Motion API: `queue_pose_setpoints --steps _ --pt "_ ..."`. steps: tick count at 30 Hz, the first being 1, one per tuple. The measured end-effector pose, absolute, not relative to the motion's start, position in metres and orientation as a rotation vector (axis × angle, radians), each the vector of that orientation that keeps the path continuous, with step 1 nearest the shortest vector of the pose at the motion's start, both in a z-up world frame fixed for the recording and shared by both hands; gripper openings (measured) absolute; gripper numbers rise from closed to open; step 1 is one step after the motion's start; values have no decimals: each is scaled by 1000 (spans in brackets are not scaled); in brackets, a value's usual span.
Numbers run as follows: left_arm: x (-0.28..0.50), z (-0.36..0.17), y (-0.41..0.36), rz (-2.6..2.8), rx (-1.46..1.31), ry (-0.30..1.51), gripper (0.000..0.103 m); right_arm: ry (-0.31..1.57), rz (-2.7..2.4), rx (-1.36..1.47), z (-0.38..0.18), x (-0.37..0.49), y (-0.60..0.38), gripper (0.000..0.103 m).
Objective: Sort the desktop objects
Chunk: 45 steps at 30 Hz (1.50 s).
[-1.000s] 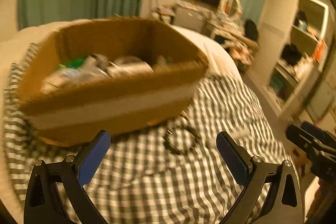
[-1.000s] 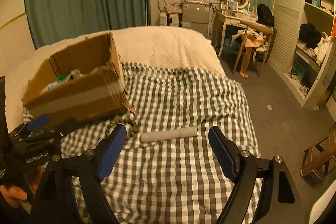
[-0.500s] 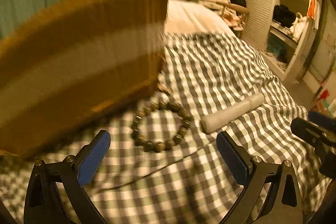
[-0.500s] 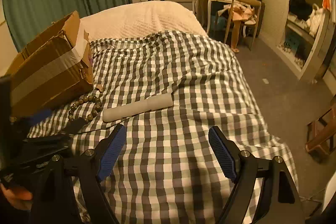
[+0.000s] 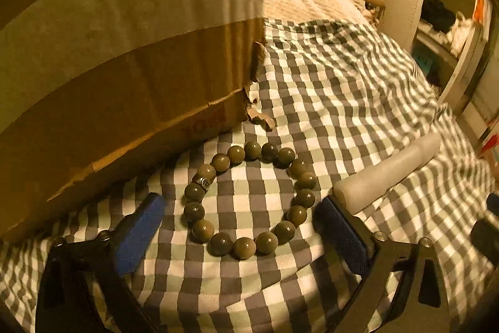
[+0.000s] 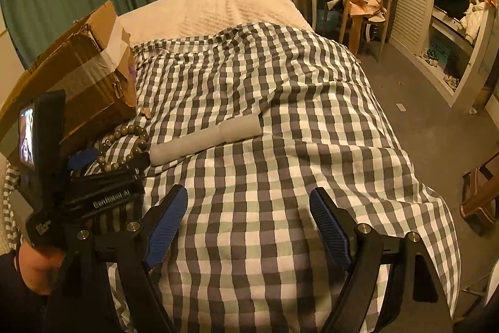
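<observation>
Olive-brown round-beaded bracelet (image 5: 249,202) lies beside the taped cardboard box (image 5: 124,58) on checked cloth, framed by my left gripper (image 5: 240,227), spread wide; loose, slippery beads, so I'd pinch one side.

Glossy bead bracelet (image 5: 249,202), matt cardboard box (image 5: 124,52)
</observation>
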<state>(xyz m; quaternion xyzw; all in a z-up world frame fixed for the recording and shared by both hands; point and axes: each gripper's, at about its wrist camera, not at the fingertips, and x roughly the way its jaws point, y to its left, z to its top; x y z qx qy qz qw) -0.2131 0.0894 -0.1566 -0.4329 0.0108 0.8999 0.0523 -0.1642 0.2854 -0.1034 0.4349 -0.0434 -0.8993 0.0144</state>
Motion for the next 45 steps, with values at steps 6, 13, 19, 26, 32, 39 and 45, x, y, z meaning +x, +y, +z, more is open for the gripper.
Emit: queue_pose_setpoints --steps 6,13,19,26,32,39,45 --pt "-213 -146 76 2701 -1311 -62 22 -141 -2807 1353 -99 -163 284 80" --pt "-191 -114 75 2626 -1287 -158 11 -162 -2788 1329 -92 -160 278 80" --pt "-195 -84 71 2661 -1192 -267 11 -219 -2790 1346 -89 -168 270 80" --pt "-201 -83 57 2696 -1197 -342 11 -465 -2746 1432 -112 -213 252 67" --pt "-208 -89 46 2727 -1206 -422 11 -591 -2735 1514 -138 -247 237 65" --pt "-211 -97 40 2713 -1246 -470 11 -467 -2793 1501 -146 -270 236 28" --pt "-206 -94 45 2700 -1231 -446 11 -413 -2768 1407 -128 -239 249 18"
